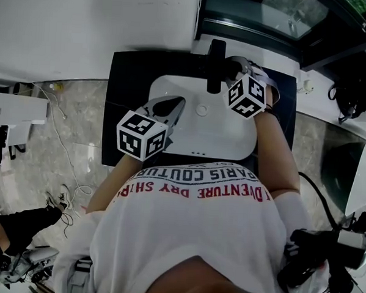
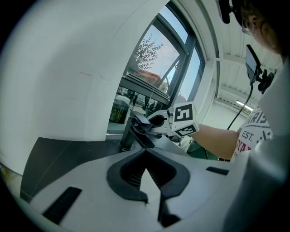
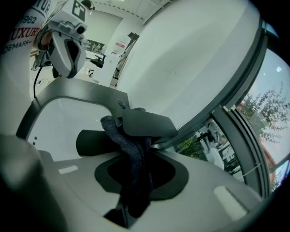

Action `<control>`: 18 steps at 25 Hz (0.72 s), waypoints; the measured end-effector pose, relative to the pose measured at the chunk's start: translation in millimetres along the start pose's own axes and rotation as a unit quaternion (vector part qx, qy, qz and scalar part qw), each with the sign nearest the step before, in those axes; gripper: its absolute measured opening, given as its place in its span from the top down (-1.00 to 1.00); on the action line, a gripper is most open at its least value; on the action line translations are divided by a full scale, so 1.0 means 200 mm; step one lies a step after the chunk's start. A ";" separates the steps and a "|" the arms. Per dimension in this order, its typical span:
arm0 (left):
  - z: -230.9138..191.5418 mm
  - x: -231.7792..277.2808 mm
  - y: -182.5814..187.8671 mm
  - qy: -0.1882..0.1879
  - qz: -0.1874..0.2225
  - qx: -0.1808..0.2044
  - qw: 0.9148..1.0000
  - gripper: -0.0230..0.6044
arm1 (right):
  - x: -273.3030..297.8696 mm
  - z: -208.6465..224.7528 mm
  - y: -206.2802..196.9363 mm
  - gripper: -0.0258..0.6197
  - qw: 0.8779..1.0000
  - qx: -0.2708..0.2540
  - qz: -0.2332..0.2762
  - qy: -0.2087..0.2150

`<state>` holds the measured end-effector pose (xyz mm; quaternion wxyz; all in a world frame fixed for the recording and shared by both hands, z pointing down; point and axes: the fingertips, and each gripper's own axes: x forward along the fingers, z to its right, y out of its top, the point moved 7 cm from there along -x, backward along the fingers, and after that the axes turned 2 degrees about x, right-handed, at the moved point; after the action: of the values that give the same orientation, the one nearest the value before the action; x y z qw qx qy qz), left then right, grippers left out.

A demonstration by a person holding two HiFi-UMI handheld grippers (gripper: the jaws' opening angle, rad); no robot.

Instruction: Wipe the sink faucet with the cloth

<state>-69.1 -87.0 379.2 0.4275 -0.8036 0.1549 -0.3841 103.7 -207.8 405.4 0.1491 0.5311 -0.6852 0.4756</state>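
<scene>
Currently mid-wipe, judging by contact. The right gripper (image 3: 136, 136) is clenched on the dark cloth (image 3: 132, 167), which bunches out past the jaw tips and presses against the black faucet (image 3: 146, 121) from the right side. From the head view, the right gripper (image 1: 231, 67) sits just beside the faucet (image 1: 216, 68) at the far edge of the white sink (image 1: 220, 134), which is set in a black counter (image 1: 128, 79).

The left gripper (image 2: 146, 152) has its jaw tips pinched together with nothing between them. It hovers over the near-left part of the basin (image 1: 175, 104), well apart from the faucet, and takes no part in the wipe.

Cloth contact looks to be on the upper body, under the lever. I can't tell how much of the spout is already covered.

Next move, my read:
- Keep the right jaws tight, because the cloth hangs loose below the grip and could slip.
- Drag the cloth along the spout and round the base, holding light pressure against the metal.
- Watch the lever, as a sideways shove could turn the water on.
- The left gripper can stay parked. It only needs to come in if the far-left side of the faucet is out of reach for the right.
</scene>
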 end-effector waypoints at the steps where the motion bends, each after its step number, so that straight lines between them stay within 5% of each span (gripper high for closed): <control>1: 0.00 0.00 0.00 0.000 -0.001 0.000 1.000 0.92 | 0.00 0.01 0.00 0.70 1.000 0.008 0.002 -0.001; 18: 0.07 0.01 -0.02 -0.007 -0.005 0.010 1.000 0.92 | -0.15 -0.08 0.01 0.70 0.998 -0.012 0.046 -0.040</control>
<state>-58.8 -77.6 379.4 0.4346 -0.8027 0.1440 -0.3821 108.7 -177.3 390.1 0.1055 0.5155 -0.7201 0.4524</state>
